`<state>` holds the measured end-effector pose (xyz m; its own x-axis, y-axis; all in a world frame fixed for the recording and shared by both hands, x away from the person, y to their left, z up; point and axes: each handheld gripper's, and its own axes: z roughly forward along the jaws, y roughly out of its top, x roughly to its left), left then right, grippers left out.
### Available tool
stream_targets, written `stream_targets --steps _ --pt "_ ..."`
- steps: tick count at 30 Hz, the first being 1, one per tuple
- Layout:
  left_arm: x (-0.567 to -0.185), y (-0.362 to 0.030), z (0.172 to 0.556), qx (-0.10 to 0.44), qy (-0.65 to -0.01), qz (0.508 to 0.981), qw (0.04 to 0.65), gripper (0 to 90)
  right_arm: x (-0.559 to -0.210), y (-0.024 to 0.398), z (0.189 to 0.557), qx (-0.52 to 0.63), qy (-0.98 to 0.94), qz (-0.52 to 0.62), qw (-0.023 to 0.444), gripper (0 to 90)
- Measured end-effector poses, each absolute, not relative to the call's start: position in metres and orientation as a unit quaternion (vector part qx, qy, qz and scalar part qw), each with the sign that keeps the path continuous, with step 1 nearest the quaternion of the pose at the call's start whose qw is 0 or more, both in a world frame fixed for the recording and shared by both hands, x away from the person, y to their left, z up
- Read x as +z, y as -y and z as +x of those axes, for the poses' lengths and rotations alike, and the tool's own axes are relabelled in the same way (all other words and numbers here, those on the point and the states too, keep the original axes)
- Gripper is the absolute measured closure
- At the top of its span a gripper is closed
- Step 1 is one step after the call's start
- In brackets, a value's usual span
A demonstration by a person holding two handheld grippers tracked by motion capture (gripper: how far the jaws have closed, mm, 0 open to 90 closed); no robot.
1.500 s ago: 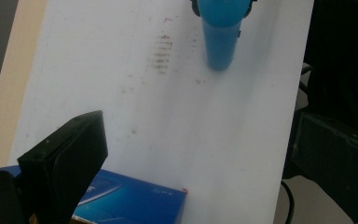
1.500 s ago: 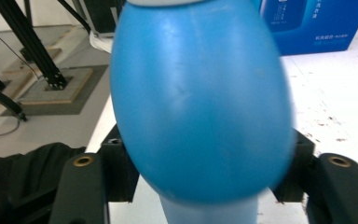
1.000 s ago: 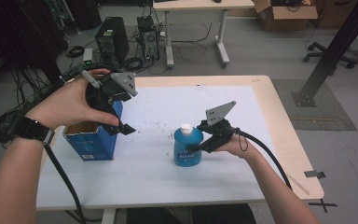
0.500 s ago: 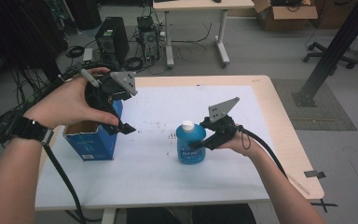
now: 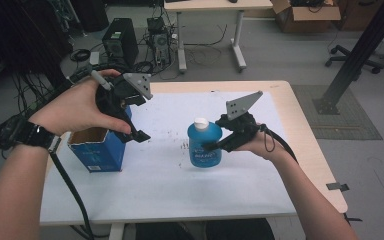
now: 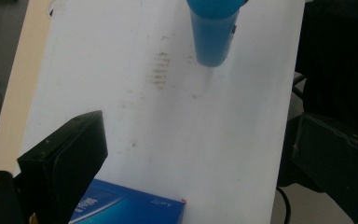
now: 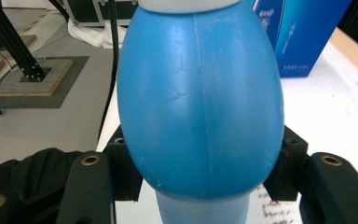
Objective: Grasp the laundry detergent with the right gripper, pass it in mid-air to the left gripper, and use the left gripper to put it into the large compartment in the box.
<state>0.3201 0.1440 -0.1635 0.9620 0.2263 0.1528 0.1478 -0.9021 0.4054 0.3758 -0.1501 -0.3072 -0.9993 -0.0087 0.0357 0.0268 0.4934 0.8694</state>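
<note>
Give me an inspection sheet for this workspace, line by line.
Surface: table under a white sheet, small dark marks mid-sheet.
Job's things: blue bottle, white cap; open blue box, upright.
Clutter: nothing seen on the table.
Grippers: right gripper clamped on the bottle; left gripper open beside the box.
Cables: one trails from each gripper; cables on the floor behind.
Surroundings: computer tower, second table, cardboard box.

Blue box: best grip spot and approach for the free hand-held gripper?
Probably the top rim of the blue box, coming from above. It stands upright with its top open, so one jaw can go inside and one outside a wall. The left hand-held gripper hangs open beside that rim.
</note>
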Motion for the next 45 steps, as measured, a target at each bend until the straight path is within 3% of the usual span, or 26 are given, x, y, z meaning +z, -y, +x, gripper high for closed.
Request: stream_targets --steps 15,45 --pt "-0.147 -0.120 0.318 0.099 -0.073 0.970 0.210 3.5 -0.263 0.124 0.371 -0.509 0.860 0.024 0.023 42.1" --pt "-0.156 -0.075 0.325 0.076 -0.050 0.976 0.200 4.4 -0.258 0.103 0.364 -0.504 0.862 0.044 0.033 42.2"
